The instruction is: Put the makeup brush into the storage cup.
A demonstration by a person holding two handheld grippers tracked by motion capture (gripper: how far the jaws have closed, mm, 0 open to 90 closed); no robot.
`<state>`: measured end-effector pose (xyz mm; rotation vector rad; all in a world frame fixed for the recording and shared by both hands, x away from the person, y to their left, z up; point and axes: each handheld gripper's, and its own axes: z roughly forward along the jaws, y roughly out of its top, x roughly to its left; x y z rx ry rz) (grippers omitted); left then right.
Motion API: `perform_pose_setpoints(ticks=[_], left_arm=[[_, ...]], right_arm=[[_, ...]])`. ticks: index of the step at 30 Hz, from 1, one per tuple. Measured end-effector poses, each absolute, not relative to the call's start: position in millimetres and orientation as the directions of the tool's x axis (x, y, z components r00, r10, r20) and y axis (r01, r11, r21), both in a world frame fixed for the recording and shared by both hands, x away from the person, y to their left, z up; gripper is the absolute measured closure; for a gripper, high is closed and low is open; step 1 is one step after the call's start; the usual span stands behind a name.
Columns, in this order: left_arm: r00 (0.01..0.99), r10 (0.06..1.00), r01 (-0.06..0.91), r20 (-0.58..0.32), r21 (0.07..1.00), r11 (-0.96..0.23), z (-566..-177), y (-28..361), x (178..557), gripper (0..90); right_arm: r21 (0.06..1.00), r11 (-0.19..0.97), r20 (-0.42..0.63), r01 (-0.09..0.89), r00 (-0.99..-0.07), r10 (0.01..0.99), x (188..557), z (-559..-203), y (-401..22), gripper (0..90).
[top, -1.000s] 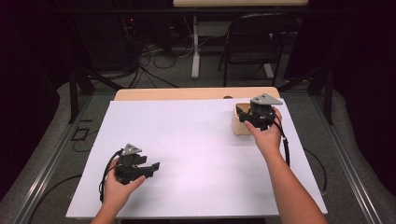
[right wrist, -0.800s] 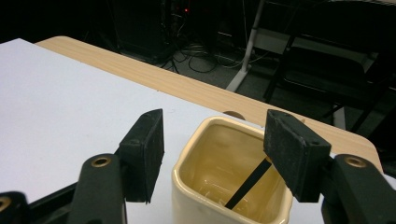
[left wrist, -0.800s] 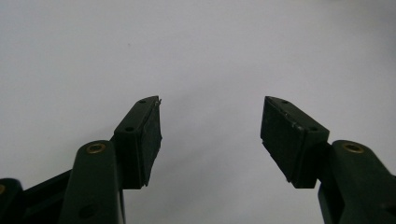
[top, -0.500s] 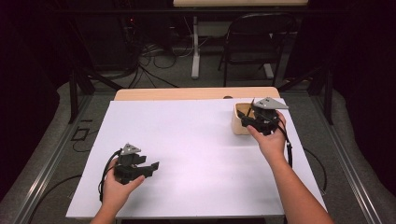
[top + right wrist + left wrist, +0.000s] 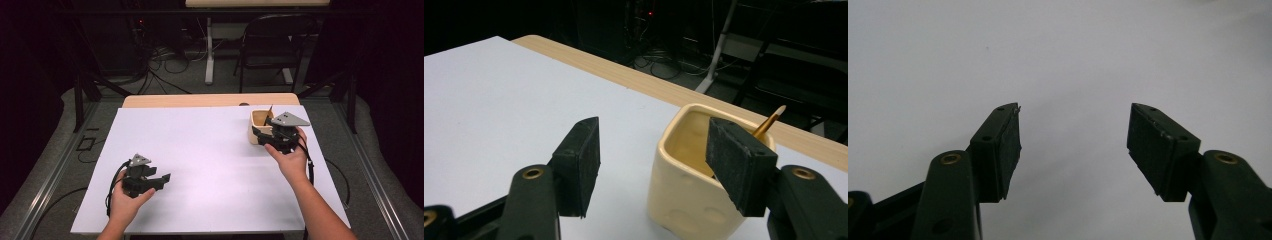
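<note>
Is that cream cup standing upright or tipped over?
Upright: the cream cup stands with its mouth upward, a brush leaning inside.

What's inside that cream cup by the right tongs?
A thin wooden stick with a pale tip leans out over the far rim of the cup. Its lower end and the cup's bottom are hidden behind the near wall and one finger of the tongs.

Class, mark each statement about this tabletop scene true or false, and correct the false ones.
1. The right gripper has its jaws open. True.
2. The cream cup lies on its side. False: it stands upright on the white sheet.
3. A brush sticks out of the cup. True.
4. The left gripper holds a pen. False: nothing is between its open jaws.
5. The right gripper is close to the cup. True.
</note>
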<state>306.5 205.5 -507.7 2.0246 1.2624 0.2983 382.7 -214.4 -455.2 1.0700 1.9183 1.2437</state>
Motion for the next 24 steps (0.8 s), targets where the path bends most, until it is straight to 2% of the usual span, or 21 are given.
perform_pose_setpoints(ticks=[24], left_arm=[[0.489,0.855,0.684,-0.172,0.684,-0.253,-508,206,306,38.3]], right_arm=[[0.921,0.247,-0.045,0.302,-0.546,0.836,354,-470,-205,38.6]])
